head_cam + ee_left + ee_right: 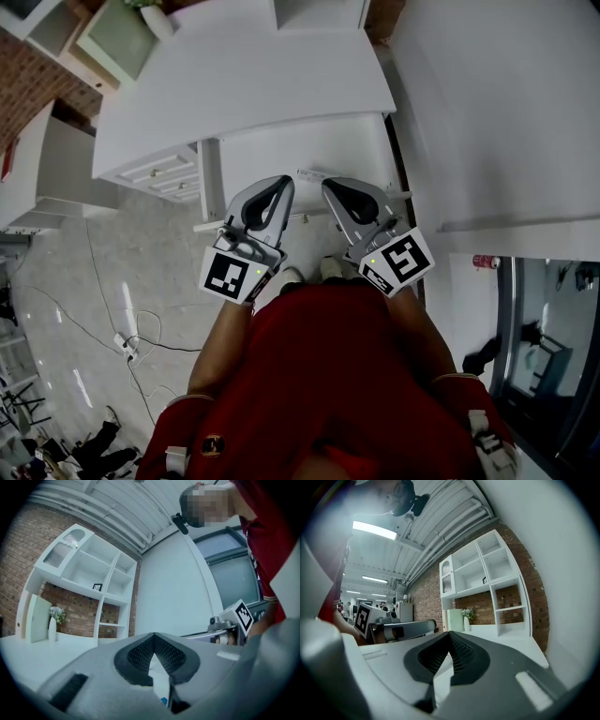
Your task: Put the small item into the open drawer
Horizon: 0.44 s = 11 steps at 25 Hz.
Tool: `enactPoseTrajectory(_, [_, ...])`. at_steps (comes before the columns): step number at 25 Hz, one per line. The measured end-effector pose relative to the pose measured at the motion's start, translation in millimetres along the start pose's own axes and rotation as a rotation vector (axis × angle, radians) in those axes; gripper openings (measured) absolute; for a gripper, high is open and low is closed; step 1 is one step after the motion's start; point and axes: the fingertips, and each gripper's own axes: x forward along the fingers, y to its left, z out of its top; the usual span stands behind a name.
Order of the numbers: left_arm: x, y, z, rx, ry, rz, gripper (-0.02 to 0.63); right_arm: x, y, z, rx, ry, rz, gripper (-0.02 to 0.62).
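Observation:
Both grippers are held side by side in front of the person's red shirt, pointing at a white desk (244,84). My left gripper (279,181) is shut with nothing between its jaws; in the left gripper view its tips (153,635) meet. My right gripper (330,185) is shut and empty too, its tips (450,633) touching. Just past both tips, below the desk edge, lies a white panel (309,150) with a slim handle; I cannot tell whether it is the open drawer. No small item shows, only a blue speck (164,700) low between the left jaws.
A white drawer unit (155,173) with knobs stands left of the grippers. A white shelf unit (487,573) on a brick wall rises behind the desk, with a vase of flowers (466,618) beside it. Cables (131,342) lie on the floor at the left. A white wall (506,141) is on the right.

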Motion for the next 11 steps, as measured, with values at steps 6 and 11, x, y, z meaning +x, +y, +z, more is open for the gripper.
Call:
enactPoseTrajectory(6, [-0.5, -1.6, 1.3, 0.002, -0.001, -0.003, -0.002, -1.6, 0.1, -1.1, -0.001, 0.003, -0.003, 0.011])
enactPoseTrajectory(11, [-2.3, -3.4, 2.2, 0.003, -0.006, -0.001, -0.002, -3.9, 2.3, -2.3, -0.006, 0.004, -0.001, 0.011])
